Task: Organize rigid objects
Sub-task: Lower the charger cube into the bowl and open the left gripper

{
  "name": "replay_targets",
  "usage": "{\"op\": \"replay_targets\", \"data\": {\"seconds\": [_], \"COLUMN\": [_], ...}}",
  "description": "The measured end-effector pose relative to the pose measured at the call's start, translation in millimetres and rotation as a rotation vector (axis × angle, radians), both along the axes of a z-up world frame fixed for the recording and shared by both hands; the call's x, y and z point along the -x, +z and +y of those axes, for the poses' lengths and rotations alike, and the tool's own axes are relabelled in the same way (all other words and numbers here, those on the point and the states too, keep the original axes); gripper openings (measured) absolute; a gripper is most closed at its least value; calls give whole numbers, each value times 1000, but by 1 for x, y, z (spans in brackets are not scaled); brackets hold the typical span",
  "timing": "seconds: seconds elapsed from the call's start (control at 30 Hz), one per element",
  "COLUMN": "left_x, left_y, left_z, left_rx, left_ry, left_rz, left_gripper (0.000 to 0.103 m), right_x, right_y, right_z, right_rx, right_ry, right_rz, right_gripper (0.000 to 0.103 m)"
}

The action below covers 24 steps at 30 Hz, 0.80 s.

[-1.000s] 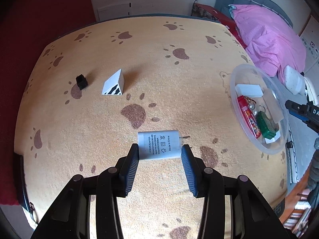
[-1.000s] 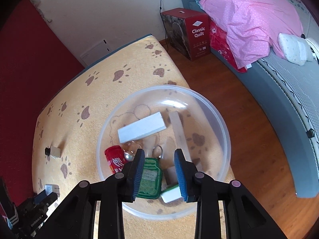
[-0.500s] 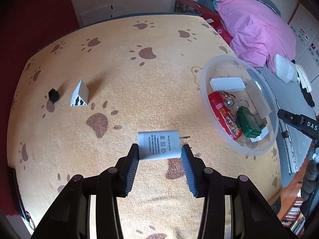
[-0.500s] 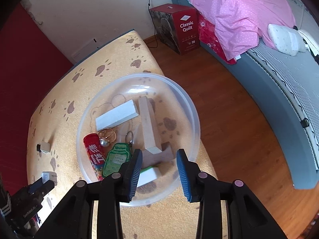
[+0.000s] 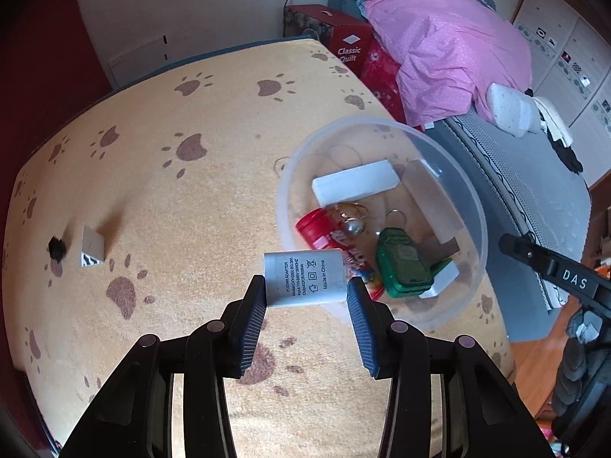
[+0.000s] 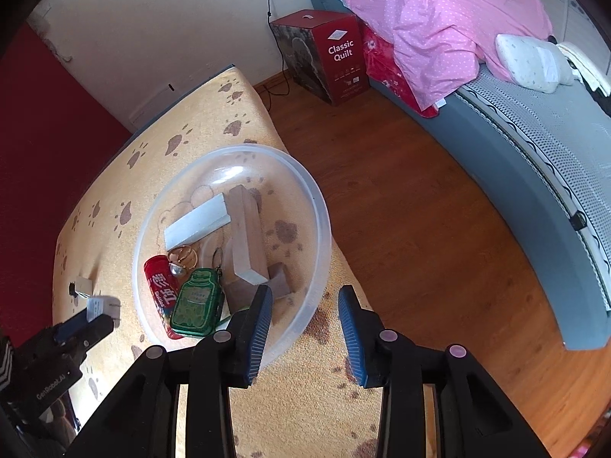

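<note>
My left gripper is shut on a white power adapter and holds it in the air at the near left rim of a clear plastic bowl. The bowl holds a white block, a red candy tube, a green tin, a wooden block and key rings. My right gripper is open and empty, just off the bowl's near right rim. A white wedge block and a small black object lie on the paw-print cloth at far left.
The table wears a yellow paw-print cloth. Beyond its right edge are a wooden floor, a red "Classic Quilt" box and a bed with a pink duvet. The right gripper's body shows beside the bowl.
My left gripper carried the adapter to the right, up to the bowl's rim. My right gripper drew back out of the bowl to its right side and opened wider.
</note>
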State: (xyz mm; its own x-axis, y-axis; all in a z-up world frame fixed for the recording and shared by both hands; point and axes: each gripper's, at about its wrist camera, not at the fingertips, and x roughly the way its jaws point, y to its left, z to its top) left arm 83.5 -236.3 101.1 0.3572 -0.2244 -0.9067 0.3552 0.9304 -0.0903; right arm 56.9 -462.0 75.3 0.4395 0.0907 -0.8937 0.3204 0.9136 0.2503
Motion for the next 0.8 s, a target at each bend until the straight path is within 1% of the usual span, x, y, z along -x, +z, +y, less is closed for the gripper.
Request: {"op": "replay_targets", "data": {"seconds": [0.13,0.2,0.23,0.3,0.33,0.47,0.57,0.8], "left_x": [-5,-10,-12,-14,-14,-15,-15,-14], "left_y": [10,14,17,21,23,18,10,1], "left_z": [-22,-30,-34,-38,-39,-34,-23,3], "left_rx": [24,45,61,75,75,67,55,43], "left_ry": [-28,-31,-32,-32,-33,-17,12,67], "left_rz": [-19,-24,-26,-37,-46,-32,-12,8], "left_gripper": [44,46,48,61,62,63,63,63], "right_x": [4,4,5,5,5,5,4,-2], "right_y": [0,1,1,0,0,-1,-2,-3], "right_z": [-2,-3,-3,-3,-3,-3,-1,13], "right_rx": [-7,-7,-8,-9,-9,-14,-18,-21], "right_ry": [-1,-1,-1,-1,0,5,13,56], "right_rz": [-3,-4,-4,-3,-3,0,3,8], "right_gripper": [39,39,39,39,39,39,39,39]}}
